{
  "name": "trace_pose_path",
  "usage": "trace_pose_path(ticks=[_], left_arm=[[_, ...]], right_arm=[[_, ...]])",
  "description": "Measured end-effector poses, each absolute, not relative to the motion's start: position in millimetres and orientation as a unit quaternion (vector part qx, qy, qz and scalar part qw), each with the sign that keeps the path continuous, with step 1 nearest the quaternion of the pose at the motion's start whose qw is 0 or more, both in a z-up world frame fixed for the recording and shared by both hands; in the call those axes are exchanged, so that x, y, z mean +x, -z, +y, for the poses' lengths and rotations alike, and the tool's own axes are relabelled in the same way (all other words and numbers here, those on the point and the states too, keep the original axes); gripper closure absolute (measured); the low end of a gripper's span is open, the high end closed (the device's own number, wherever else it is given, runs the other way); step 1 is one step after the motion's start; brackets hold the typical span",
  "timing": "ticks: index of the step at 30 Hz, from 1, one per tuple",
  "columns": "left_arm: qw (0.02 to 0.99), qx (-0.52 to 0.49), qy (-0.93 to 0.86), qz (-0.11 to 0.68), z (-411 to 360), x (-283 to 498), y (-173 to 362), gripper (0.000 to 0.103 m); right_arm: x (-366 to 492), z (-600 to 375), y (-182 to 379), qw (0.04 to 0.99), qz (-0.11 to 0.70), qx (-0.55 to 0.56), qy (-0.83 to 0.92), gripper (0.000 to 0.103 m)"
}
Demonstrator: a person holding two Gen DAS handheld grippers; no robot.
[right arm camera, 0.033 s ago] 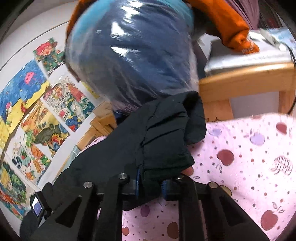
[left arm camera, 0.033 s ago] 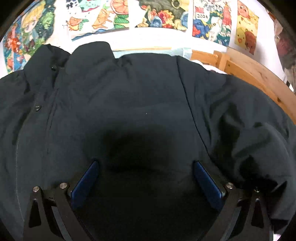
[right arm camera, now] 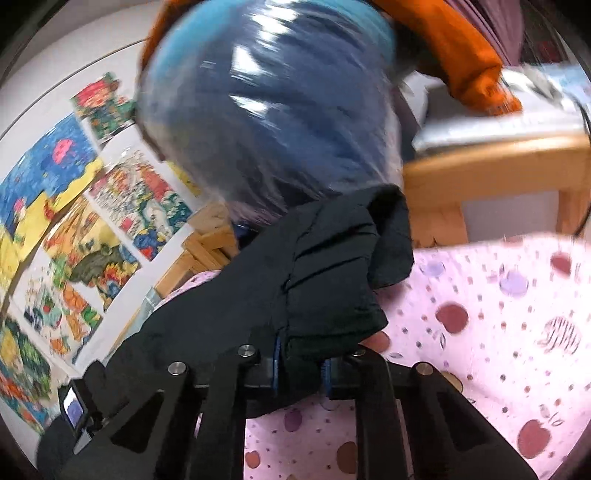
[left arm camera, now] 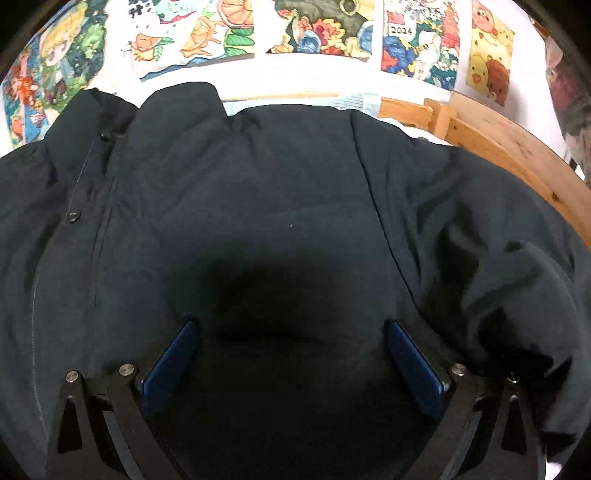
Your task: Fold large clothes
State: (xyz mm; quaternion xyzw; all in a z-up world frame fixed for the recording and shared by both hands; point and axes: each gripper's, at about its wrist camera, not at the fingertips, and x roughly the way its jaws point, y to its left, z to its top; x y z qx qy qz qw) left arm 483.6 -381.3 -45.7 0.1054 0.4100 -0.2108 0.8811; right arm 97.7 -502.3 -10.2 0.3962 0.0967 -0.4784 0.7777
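- Jacket [left arm camera: 258, 206], dark navy, lies spread across the bed, its collar end toward the wall with the colourful posters [left arm camera: 207, 33]
- Left gripper [left arm camera: 291, 354] hovers over the jacket's body with its blue pads wide apart and dark cloth between them, nothing clamped
- Right gripper [right arm camera: 301, 365] has its jaws closed on a bunched fold of the jacket [right arm camera: 295, 288], probably a sleeve end, though blur makes that uncertain
- Pink apple-print sheet [right arm camera: 498, 314] lies under that fold
- Plastic-wrapped blue bundle [right arm camera: 269, 99] sits behind it, by the wooden bed frame [right arm camera: 491, 166]
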Motion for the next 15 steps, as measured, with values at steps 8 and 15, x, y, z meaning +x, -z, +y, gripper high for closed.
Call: trace_pose_path(ticks=[8, 15], left_arm=[[0.86, 0.059, 0.25, 0.441, -333, 488, 3, 0.016], [0.861, -0.027, 0.261, 0.436, -215, 485, -49, 0.015]], right_arm=[[149, -452, -114, 0.91, 0.076, 0.194, 0.358, 0.09], [243, -387, -191, 0.982, 0.079, 0.153, 0.074, 0.091]])
